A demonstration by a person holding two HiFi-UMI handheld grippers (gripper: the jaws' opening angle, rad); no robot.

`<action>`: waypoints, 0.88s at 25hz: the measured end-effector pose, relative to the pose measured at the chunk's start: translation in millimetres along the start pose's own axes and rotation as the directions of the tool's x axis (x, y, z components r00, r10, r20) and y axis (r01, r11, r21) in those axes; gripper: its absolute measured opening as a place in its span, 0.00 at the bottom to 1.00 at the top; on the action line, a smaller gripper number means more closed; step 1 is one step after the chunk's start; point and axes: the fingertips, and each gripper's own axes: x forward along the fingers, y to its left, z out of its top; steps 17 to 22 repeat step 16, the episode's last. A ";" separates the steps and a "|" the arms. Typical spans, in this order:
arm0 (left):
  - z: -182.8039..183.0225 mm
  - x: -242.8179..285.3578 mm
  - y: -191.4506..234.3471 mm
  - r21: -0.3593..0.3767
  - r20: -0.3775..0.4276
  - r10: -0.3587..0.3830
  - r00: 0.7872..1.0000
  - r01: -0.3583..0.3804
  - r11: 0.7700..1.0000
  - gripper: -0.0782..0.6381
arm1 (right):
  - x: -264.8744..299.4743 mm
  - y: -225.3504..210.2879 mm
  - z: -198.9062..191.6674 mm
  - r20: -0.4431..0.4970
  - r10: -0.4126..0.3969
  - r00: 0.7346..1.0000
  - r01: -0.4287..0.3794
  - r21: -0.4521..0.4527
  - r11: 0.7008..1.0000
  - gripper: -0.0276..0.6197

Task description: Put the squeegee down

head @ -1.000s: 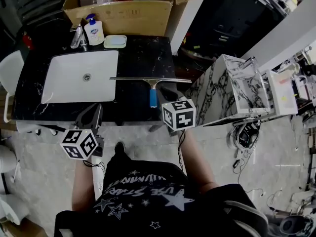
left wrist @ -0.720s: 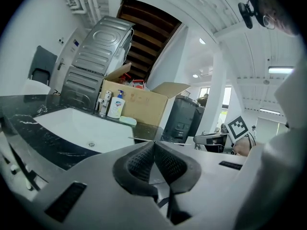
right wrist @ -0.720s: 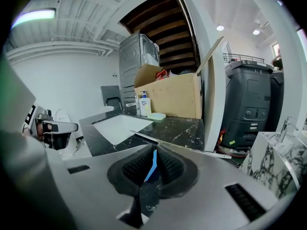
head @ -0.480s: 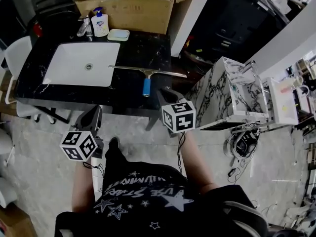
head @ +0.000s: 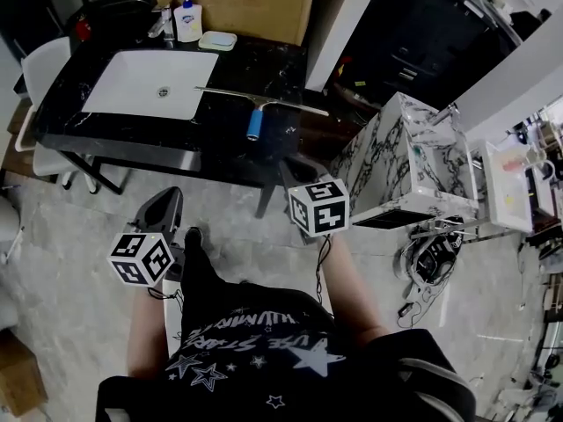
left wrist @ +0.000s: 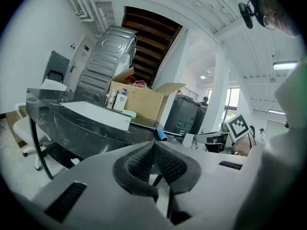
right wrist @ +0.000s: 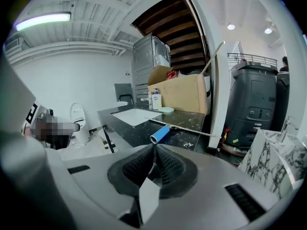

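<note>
The squeegee (head: 256, 104) lies flat on the black marble counter (head: 224, 148), just right of the white sink (head: 149, 82), its blue handle pointing toward me. Its handle also shows in the left gripper view (left wrist: 161, 136) and in the right gripper view (right wrist: 159, 134). My left gripper (head: 167, 197) hangs over the floor, well short of the counter, shut with nothing in it (left wrist: 154, 145). My right gripper (head: 296, 162) sits near the counter's front right corner, apart from the squeegee, also shut and empty (right wrist: 154, 147).
A cardboard box (head: 237, 3), a soap bottle (head: 186, 20) and a soap dish (head: 216, 40) stand behind the sink. A white chair (head: 40, 77) is at the counter's left end. A marble-patterned cabinet (head: 405, 156) and cables (head: 431, 253) lie to the right.
Both grippers and the head view have drawn back from the counter, which now sits farther off. The squeegee stays where it lay on the counter.
</note>
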 end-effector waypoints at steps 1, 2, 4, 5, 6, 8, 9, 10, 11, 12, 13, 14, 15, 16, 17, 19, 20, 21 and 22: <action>-5.8 -5.2 -5.3 -0.004 -0.002 0.006 1.000 -0.006 1.000 0.13 | -5.4 0.9 -4.8 0.000 0.007 1.000 -0.007 -0.001 1.000 0.13; -11.7 -10.5 -10.3 -0.007 -0.004 0.012 1.000 -0.012 1.000 0.13 | -10.4 2.1 -9.4 0.000 0.014 1.000 -0.014 -0.002 1.000 0.13; -22.6 -21.0 -19.6 -0.008 -0.010 0.022 1.000 -0.022 1.000 0.13 | -19.4 5.3 -17.6 0.001 0.028 1.000 -0.028 -0.003 1.000 0.13; -27.0 -26.1 -23.3 -0.009 -0.011 0.027 1.000 -0.027 1.000 0.13 | -23.4 7.2 -20.8 0.001 0.036 0.999 -0.036 -0.005 0.999 0.13; -30.5 -30.9 -26.1 -0.009 -0.012 0.033 0.999 -0.033 0.999 0.13 | -27.0 9.2 -23.3 0.001 0.044 0.999 -0.044 -0.007 0.999 0.13; -34.2 -38.8 -28.1 -0.012 -0.012 0.053 0.998 -0.054 0.998 0.13 | -33.3 12.9 -26.6 0.003 0.061 0.998 -0.061 -0.013 0.998 0.13; -34.3 -41.7 -28.1 -0.011 -0.011 0.065 0.998 -0.066 0.998 0.13 | -35.7 14.0 -27.7 0.003 0.068 0.998 -0.068 -0.016 0.998 0.13; -33.5 -43.9 -28.1 -0.009 -0.010 0.076 0.997 -0.076 0.997 0.13 | -37.5 14.6 -28.6 0.003 0.073 0.997 -0.073 -0.019 0.997 0.13; -32.3 -45.3 -28.6 -0.005 -0.007 0.083 0.996 -0.084 0.996 0.13 | -38.9 14.5 -29.5 0.003 0.077 0.997 -0.077 -0.021 0.997 0.13; -31.3 -46.0 -29.8 -0.002 -0.004 0.087 0.996 -0.087 0.996 0.13 | -40.0 14.2 -30.5 0.002 0.080 0.997 -0.080 -0.022 0.997 0.13; -30.6 -46.5 -31.3 0.000 0.000 0.089 0.996 -0.089 0.996 0.13 | -40.7 13.8 -31.3 0.002 0.082 0.997 -0.082 -0.023 0.996 0.13; -30.1 -46.9 -33.2 0.001 0.004 0.089 0.996 -0.089 0.996 0.13 | -41.2 13.6 -32.1 0.002 0.084 0.996 -0.084 -0.024 0.996 0.13; -29.8 -47.3 -35.1 0.002 0.008 0.088 0.996 -0.088 0.996 0.13 | -41.7 13.5 -32.8 0.002 0.086 0.996 -0.086 -0.024 0.996 0.13; -29.6 -47.9 -37.0 0.003 0.012 0.088 0.996 -0.088 0.996 0.13 | -42.1 13.6 -33.5 0.002 0.089 0.996 -0.089 -0.025 0.996 0.13; -29.6 -47.9 -37.0 0.003 0.012 0.088 0.996 -0.088 0.996 0.13 | -42.1 13.6 -33.5 0.002 0.089 0.996 -0.089 -0.025 0.996 0.13; -29.6 -47.9 -37.0 0.003 0.012 0.088 0.996 -0.088 0.996 0.13 | -42.1 13.6 -33.5 0.002 0.089 0.996 -0.089 -0.025 0.996 0.13; -29.6 -47.9 -37.0 0.003 0.012 0.088 0.996 -0.088 0.996 0.13 | -42.1 13.6 -33.5 0.002 0.089 0.996 -0.089 -0.025 0.996 0.13; -29.6 -47.9 -37.0 0.003 0.012 0.088 0.996 -0.088 0.996 0.13 | -42.1 13.6 -33.5 0.002 0.089 0.996 -0.089 -0.025 0.996 0.13; -29.6 -47.9 -37.0 0.003 0.012 0.088 0.996 -0.088 0.996 0.13 | -42.1 13.6 -33.5 0.002 0.089 0.996 -0.089 -0.025 0.996 0.13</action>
